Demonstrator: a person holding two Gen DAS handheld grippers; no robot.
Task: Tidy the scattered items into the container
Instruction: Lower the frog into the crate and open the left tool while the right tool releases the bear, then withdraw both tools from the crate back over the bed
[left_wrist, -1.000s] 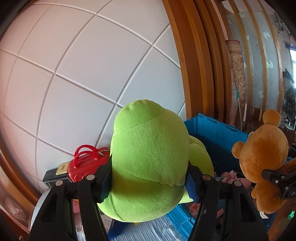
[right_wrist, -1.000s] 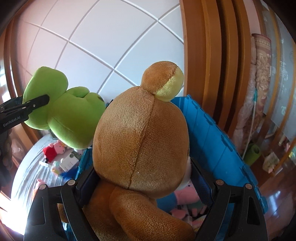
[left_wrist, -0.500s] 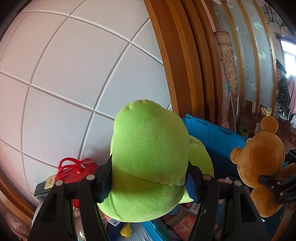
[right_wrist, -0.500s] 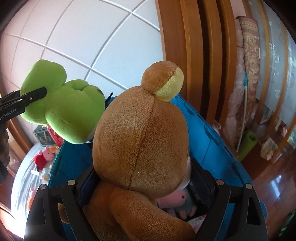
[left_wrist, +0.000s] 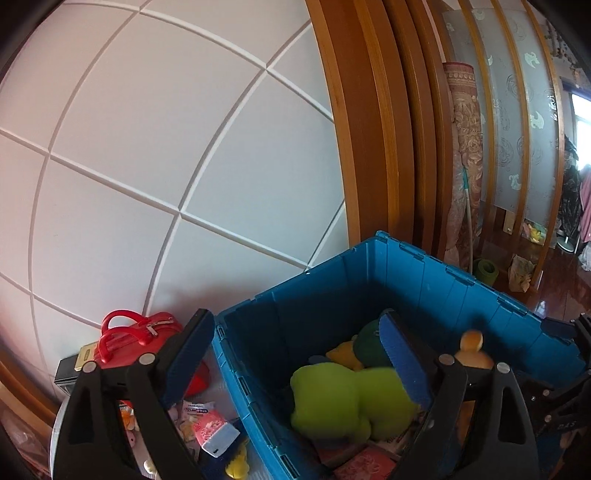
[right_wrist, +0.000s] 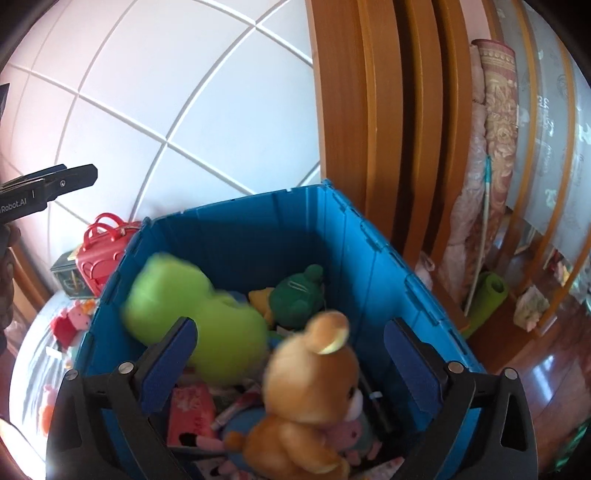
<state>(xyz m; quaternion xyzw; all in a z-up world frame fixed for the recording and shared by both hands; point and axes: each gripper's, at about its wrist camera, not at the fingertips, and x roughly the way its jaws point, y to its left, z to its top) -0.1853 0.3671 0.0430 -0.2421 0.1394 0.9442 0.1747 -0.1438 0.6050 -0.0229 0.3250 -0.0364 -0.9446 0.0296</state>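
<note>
A blue plastic crate (left_wrist: 424, 280) (right_wrist: 255, 221) stands against the white wall. The green plush (left_wrist: 351, 398) (right_wrist: 207, 317) lies inside it, blurred. The brown bear plush (right_wrist: 314, 387) is inside the crate too, blurred; its ear (left_wrist: 471, 341) shows in the left wrist view. A dark green plush (right_wrist: 297, 295) and other toys lie in the crate. My left gripper (left_wrist: 295, 363) is open and empty above the crate's left wall. My right gripper (right_wrist: 288, 363) is open and empty above the crate.
A red toy bag (left_wrist: 147, 339) (right_wrist: 99, 243) sits on a dark box by the wall. Small toys and packets (left_wrist: 207, 428) (right_wrist: 70, 321) lie on the surface left of the crate. Wooden door frame (left_wrist: 369, 147), rolled rug (right_wrist: 491, 147) and wooden floor lie to the right.
Both grippers opened. The green plush dropped from the left gripper and the brown bear from the right gripper into the blue crate.
</note>
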